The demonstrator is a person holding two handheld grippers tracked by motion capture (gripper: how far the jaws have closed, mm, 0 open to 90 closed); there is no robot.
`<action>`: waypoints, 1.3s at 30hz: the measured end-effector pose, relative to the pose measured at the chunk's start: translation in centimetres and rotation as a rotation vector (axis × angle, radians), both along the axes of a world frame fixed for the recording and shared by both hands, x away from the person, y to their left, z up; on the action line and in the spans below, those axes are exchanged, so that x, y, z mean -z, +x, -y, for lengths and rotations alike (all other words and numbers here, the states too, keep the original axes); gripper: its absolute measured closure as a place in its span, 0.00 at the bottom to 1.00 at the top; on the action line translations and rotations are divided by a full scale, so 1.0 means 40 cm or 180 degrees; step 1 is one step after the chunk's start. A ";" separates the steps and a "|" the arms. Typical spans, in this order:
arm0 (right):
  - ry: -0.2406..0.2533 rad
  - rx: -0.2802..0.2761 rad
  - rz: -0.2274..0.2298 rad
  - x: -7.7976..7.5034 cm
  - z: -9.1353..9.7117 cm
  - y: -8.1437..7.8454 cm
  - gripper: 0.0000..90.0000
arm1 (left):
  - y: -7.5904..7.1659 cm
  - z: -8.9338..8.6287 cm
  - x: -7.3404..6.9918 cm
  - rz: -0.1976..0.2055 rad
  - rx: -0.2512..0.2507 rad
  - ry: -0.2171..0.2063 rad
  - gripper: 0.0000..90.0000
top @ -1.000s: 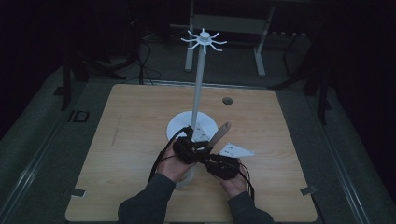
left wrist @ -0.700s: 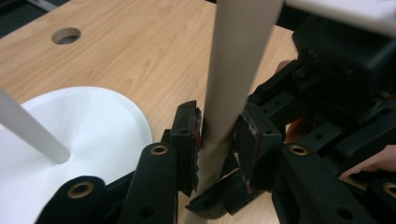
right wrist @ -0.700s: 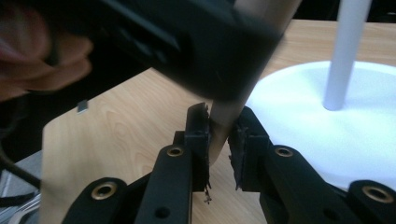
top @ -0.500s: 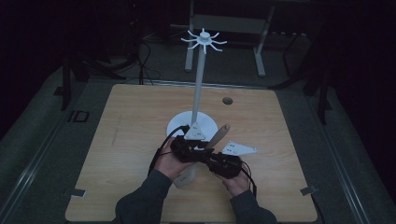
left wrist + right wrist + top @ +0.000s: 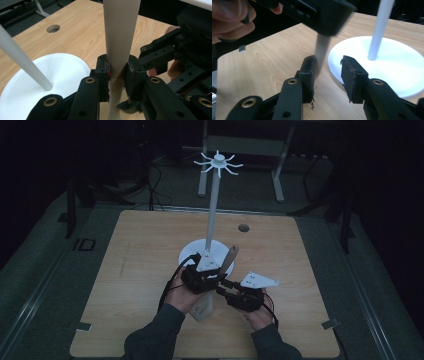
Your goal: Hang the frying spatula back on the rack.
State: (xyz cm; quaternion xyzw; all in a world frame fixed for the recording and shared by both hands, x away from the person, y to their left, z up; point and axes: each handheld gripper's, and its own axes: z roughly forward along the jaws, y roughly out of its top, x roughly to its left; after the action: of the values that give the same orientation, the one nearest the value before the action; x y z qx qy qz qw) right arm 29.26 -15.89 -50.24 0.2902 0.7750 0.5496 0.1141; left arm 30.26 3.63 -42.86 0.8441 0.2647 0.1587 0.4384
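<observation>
Jaws of left gripper (image 5: 119, 75) tight on beige utensil (image 5: 121, 32)

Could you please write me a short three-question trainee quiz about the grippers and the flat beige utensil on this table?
1. True or false: the left gripper is shut on the beige utensil.
2. Are the right gripper jaws open or shut?
3. Which stands on the wooden table: A, white stand; B, red bowl?

Key: 1 true. 2 open, having just been opening, pads clear of the utensil. 3 A.

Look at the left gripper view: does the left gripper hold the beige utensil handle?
Yes, the left gripper has both pads pressed on the beige utensil handle.
</observation>
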 end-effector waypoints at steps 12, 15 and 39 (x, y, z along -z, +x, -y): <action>-0.0183 0.0366 0.0005 0.011 0.112 -0.018 0.65 | -0.013 -0.020 -0.027 0.0212 -0.0308 -0.0148 0.83; -0.0230 0.0469 0.0013 0.021 0.141 -0.023 0.64 | -0.013 -0.024 -0.034 0.0254 -0.0377 -0.0185 0.83; -0.0219 0.0910 -0.0099 0.064 0.224 -0.025 0.62 | 0.007 -0.052 -0.106 0.0439 -0.0867 -0.0421 0.83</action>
State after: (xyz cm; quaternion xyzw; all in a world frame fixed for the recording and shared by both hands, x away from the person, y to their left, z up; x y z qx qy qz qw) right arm 28.26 -24.84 -52.78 0.4020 0.7459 0.4963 0.1890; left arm 30.56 5.69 -38.64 0.7568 0.3559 0.2565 0.4845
